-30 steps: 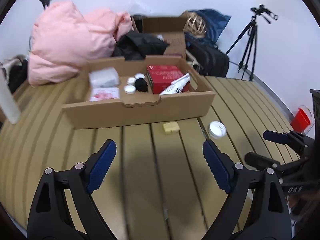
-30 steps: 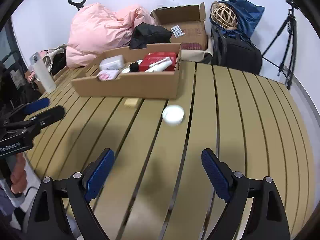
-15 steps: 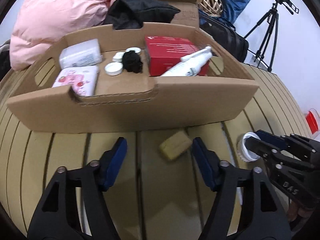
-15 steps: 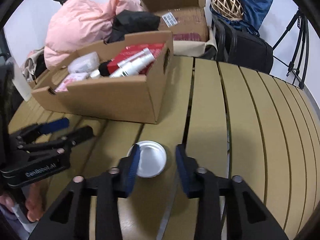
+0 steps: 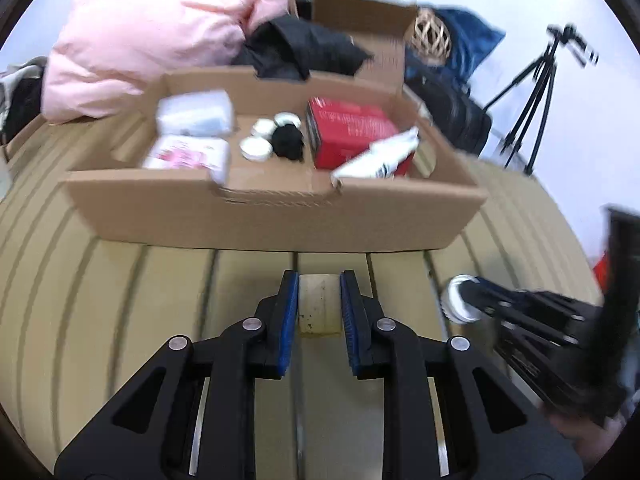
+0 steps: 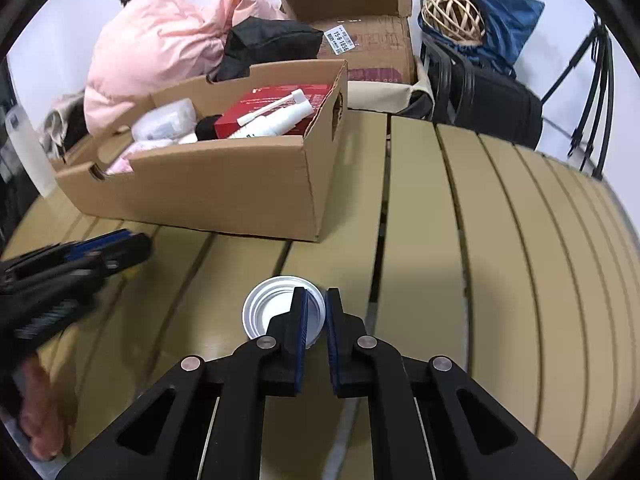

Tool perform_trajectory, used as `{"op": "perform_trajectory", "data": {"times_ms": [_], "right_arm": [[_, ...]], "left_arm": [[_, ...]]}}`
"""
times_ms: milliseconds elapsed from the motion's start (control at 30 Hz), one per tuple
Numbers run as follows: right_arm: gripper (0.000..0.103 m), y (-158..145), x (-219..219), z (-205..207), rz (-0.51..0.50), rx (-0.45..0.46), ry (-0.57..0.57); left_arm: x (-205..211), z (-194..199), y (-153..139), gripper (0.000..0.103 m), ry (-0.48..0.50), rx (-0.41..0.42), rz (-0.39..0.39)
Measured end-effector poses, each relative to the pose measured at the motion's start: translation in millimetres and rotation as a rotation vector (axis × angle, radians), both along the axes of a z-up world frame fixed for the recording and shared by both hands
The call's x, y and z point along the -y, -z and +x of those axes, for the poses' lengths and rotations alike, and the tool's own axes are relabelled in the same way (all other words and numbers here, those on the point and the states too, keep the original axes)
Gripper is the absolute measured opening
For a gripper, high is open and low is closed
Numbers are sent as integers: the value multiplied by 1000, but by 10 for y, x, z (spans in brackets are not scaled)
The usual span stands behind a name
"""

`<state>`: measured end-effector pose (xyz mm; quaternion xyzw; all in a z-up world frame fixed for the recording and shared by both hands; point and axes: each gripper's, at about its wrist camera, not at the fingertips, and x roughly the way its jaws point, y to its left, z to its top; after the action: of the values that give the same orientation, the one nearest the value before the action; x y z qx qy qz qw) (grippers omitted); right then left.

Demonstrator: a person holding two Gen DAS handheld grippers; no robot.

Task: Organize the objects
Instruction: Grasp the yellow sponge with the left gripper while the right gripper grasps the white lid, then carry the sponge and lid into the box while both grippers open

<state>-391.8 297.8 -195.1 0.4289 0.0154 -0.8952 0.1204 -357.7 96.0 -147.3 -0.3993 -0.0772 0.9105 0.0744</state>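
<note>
My left gripper [image 5: 319,284] is shut on a small yellowish block [image 5: 320,304] just in front of the open cardboard tray [image 5: 280,224]. My right gripper [image 6: 316,300] is shut on the rim of a white round lid [image 6: 272,308] lying on the slatted table [image 6: 460,260]; the lid also shows in the left wrist view [image 5: 458,300]. The tray holds a red box [image 5: 348,130], a white bottle [image 5: 376,160], tissue packs [image 5: 192,136], small white lids [image 5: 256,148] and a black lump [image 5: 288,144]. The left gripper also shows in the right wrist view [image 6: 132,246].
Behind the tray lie a pink duvet [image 5: 152,32], a black bag [image 5: 304,52], a second open carton [image 6: 360,32], a wicker ball [image 6: 452,8] on a blue bag, a black suitcase [image 6: 488,100] and a tripod [image 5: 532,92].
Both grippers moved forward and closed: the left onto the yellowish block, the right onto the rim of the white lid. The left view is now blurred by motion.
</note>
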Motion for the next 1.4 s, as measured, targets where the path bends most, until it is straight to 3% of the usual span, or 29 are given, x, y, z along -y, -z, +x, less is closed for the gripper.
{"op": "perform_trajectory", "data": {"times_ms": [167,300,433,600,733,967,1100,1267,1400], "right_arm": [[9,-14,-17,70,-22,24,8],[7,-212,-8,309,-62,47,14],[7,-688,78,909,-69,-28,-21],[7,-1211,167,1975,-86,-103,-70],[7,-1250,238,2325,-108,-71,-65],[7,-1245,366,2282,-63,-78,-61],[7,-1185,412,2206,-71,-57,-61],[7,-1476,456,1879,-61,-89,-97],[7,-1920,504,1342,-121,-94,-194]], "left_arm": [[341,620,-482,18,-19,-50,48],[590,1108,-873,18,-40,-92,21],[776,1657,-1124,18,-20,-107,45],[842,2176,-1219,18,-39,-160,27],[820,2170,-1211,18,-20,-149,49],[873,2169,-1141,18,-21,-114,84],[945,1971,-1126,18,-12,-57,93],[1034,1392,-1607,18,81,-77,57],[996,663,-1933,18,125,-4,64]]}}
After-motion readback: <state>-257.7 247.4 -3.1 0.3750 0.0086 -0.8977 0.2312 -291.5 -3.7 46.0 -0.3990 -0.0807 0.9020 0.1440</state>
